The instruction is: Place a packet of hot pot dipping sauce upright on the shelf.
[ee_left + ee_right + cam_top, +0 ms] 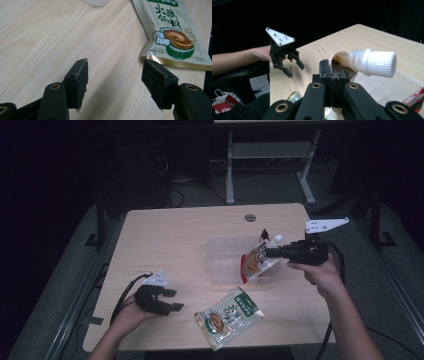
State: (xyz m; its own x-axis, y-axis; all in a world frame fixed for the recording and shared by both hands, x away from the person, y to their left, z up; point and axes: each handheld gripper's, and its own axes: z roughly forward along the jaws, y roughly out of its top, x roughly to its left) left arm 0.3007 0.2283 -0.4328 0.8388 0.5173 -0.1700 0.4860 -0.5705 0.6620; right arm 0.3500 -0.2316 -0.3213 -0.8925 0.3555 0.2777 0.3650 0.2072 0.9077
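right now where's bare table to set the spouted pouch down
Free: the far left table, between its back edge and the left gripper. Also the strip between clear tray and green pouch. Crowded: the tray, where the right gripper holds the spouted pouch.

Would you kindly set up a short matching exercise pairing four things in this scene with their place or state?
Things:
1. spouted pouch
2. green sauce packet
3. left gripper
4. clear plastic tray

Place or state:
A. jaws open, nothing between them
B. lying flat on the table near its front edge
C. clamped in the right gripper above the tray
D. standing on the table under the lifted pouch

Pairs: 1-C, 2-B, 3-A, 4-D
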